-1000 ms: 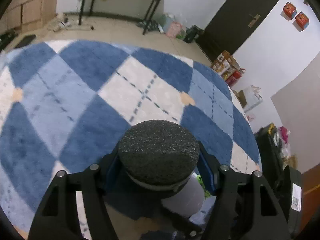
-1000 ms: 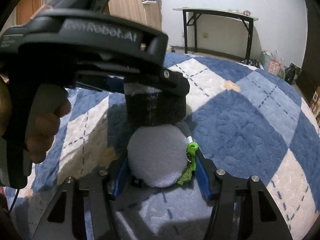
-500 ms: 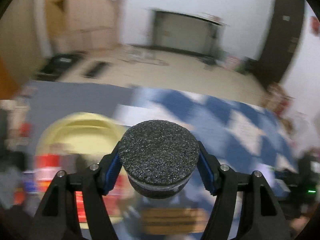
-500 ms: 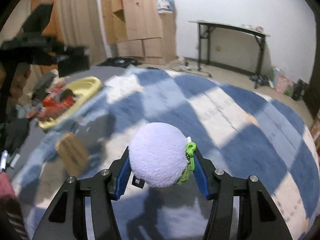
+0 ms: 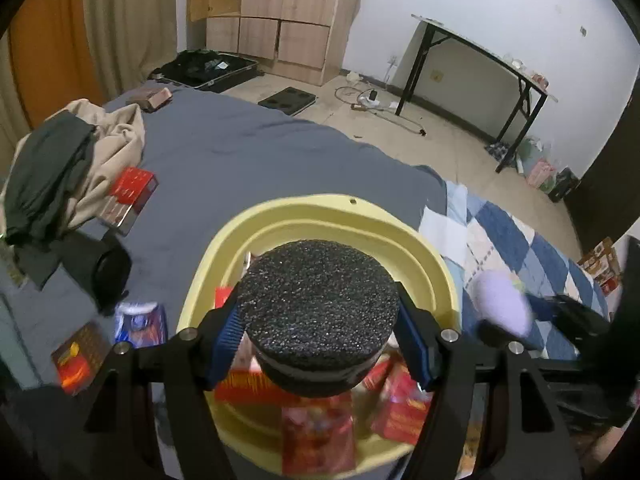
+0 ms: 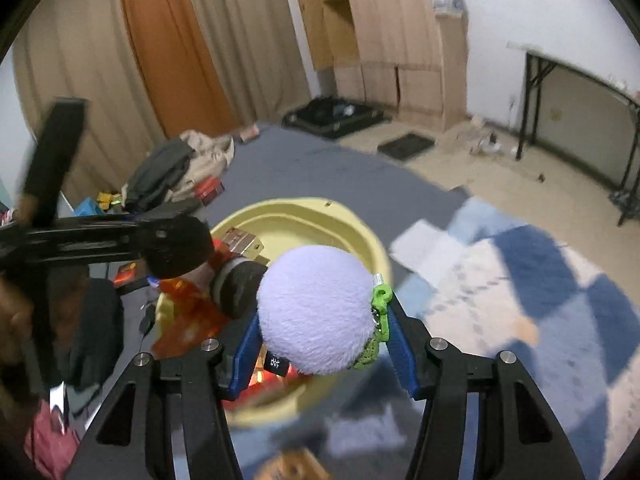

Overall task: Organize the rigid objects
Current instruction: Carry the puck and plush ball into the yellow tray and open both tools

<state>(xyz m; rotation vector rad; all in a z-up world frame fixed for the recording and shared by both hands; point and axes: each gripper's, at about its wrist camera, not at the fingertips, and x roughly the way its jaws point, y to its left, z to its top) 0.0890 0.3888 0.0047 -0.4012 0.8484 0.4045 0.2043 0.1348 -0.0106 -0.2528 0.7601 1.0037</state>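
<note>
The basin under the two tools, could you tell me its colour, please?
Pale yellow basin, clearest in the left wrist view.

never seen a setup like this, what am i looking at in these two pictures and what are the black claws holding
No robot here: a person holds a two-finger gripper in each hand, each with a wide-angle camera looking along its fingers. One picture is from the left gripper, shut on a black foam-topped cylinder. The other is from the right gripper, shut on a pale purple plush ball with a green clip. Both hover over a yellow tub that holds red boxes. The tub sits on a grey sheet beside a blue checked rug. Clothes lie nearby.
</note>
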